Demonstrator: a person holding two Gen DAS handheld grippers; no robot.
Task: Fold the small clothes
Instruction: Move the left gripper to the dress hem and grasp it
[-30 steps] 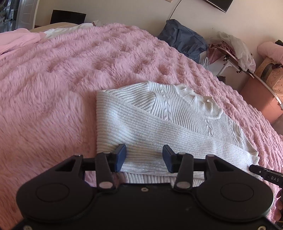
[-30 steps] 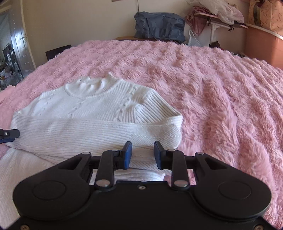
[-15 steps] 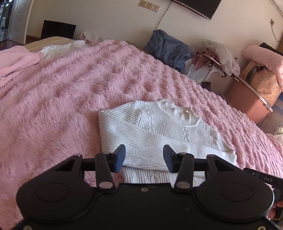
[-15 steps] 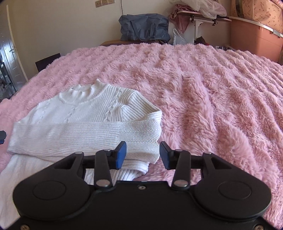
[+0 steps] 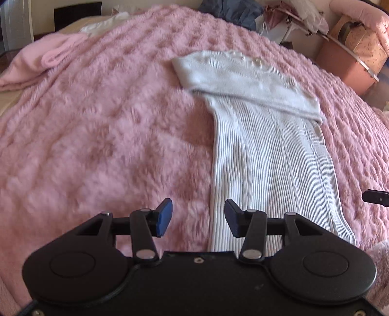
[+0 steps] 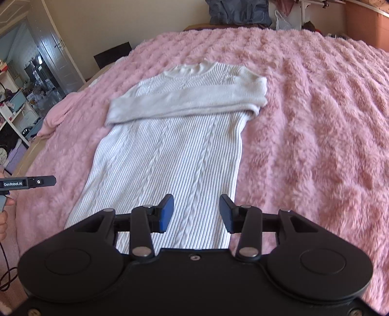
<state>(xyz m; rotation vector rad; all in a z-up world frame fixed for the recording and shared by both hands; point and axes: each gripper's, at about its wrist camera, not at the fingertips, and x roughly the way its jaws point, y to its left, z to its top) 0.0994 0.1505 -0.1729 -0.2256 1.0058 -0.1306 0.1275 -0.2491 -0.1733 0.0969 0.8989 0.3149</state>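
A fluffy pink blanket (image 5: 102, 136) covered the bed, with a dark blue bag (image 6: 239, 12) by the far wall and a folded pink cloth (image 5: 36, 63) at the blanket's edge. The white sweater (image 6: 170, 155) lay flat on the blanket, its sleeves folded across the chest. The left hand-held gripper (image 5: 198, 217) hung wide and empty over the sweater's bottom left edge, and the right hand-held gripper (image 6: 196, 214) hung wide and empty over its bottom right part.

Both wrist views look forward, low over the bed (image 5: 97, 136), near the sweater's (image 6: 165, 165) hem; both share the sweater.
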